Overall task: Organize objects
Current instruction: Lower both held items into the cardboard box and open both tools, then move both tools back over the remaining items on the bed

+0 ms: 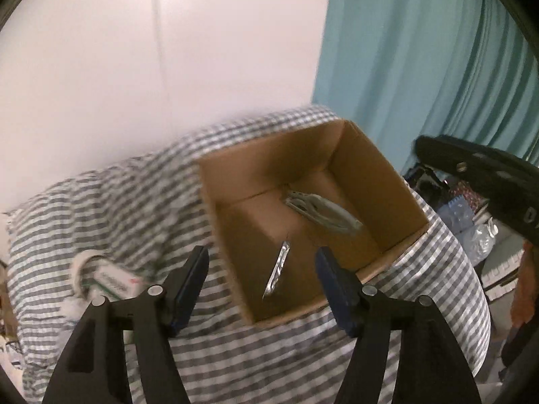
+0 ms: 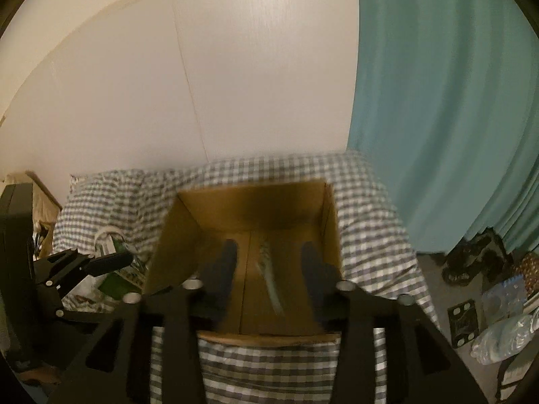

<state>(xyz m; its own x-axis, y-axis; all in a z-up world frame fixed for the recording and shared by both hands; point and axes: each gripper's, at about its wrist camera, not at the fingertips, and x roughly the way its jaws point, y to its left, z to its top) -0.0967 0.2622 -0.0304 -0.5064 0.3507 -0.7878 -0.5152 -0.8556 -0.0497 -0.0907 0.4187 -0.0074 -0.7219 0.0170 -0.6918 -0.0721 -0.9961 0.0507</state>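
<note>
An open cardboard box [image 1: 387,185] sits on a grey-and-white checked cloth [image 1: 118,208]. Inside lie grey metal pliers [image 1: 320,213] and a thin silver foil strip [image 1: 278,269]. My left gripper [image 1: 262,256] is open and empty, held above the box's near left corner. A white roll of tape [image 1: 79,266] and a white-and-green carton [image 1: 116,281] lie on the cloth left of the box. My right gripper [image 2: 267,252] is open and empty, its fingers over the box [image 2: 246,202]. The strip [image 2: 273,286] shows blurred below it. My left gripper [image 2: 97,262] shows at the left.
A white wall stands behind the cloth and a teal curtain [image 1: 438,50] hangs at the right. Crushed plastic bottles [image 2: 502,333] and dark clutter lie on the floor to the right. A black part of the right gripper [image 1: 488,181] crosses the right edge.
</note>
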